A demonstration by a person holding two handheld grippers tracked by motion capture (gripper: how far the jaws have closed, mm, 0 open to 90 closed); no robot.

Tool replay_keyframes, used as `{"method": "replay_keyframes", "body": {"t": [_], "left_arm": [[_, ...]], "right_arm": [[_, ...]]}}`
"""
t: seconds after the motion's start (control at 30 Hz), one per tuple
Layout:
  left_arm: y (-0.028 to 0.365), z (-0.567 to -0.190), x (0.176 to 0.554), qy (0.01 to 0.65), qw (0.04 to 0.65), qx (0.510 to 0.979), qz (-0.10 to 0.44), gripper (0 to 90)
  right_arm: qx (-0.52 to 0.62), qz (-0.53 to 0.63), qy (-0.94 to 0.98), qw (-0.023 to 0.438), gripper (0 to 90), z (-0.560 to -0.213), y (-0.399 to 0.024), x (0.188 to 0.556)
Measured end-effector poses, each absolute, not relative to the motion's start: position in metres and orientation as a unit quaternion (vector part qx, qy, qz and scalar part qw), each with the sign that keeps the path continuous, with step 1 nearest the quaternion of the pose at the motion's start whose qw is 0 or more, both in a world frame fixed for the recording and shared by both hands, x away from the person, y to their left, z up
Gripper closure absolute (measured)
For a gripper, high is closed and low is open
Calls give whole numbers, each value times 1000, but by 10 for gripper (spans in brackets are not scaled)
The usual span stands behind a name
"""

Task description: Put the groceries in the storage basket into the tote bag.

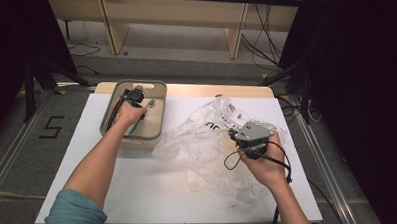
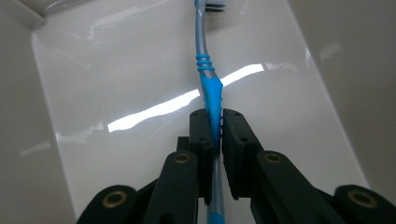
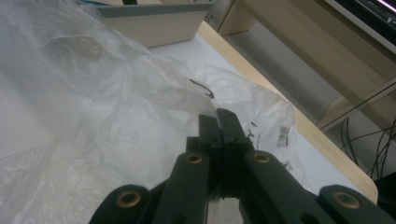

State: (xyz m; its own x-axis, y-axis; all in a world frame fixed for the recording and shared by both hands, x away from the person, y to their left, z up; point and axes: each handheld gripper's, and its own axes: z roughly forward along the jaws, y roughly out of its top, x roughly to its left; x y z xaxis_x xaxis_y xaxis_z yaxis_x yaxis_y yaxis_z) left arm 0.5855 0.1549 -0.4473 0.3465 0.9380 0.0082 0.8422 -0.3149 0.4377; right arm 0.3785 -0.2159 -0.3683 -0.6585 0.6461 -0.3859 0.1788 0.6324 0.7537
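A blue and grey toothbrush [image 2: 208,74] is clamped between the jaws of my left gripper [image 2: 216,128], head pointing away over the pale floor of a beige bin [image 2: 116,79]. In the high view, the left gripper [image 1: 134,97] sits inside that grey-rimmed bin [image 1: 157,124] at the table's far left. My right gripper [image 3: 218,122] is shut on a fold of the clear plastic bag [image 3: 93,121]. That bag [image 1: 207,136] lies crumpled across the table's right half, with the right gripper [image 1: 236,135] at its right side.
The white tabletop [image 1: 149,189] has a wooden edge [image 1: 246,92] at the far side. Wooden shelving legs and cables [image 1: 264,39] stand on the floor beyond. Black tripod legs [image 1: 40,67] rise at the left.
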Motion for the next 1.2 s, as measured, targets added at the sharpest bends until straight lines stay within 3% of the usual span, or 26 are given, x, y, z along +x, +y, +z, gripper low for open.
{"method": "replay_keyframes", "body": {"t": [1.2], "left_arm": [[174,-400,563,540,232,798,137,822]], "right_arm": [[244,351,841,331,900,-368,-214,378]]}}
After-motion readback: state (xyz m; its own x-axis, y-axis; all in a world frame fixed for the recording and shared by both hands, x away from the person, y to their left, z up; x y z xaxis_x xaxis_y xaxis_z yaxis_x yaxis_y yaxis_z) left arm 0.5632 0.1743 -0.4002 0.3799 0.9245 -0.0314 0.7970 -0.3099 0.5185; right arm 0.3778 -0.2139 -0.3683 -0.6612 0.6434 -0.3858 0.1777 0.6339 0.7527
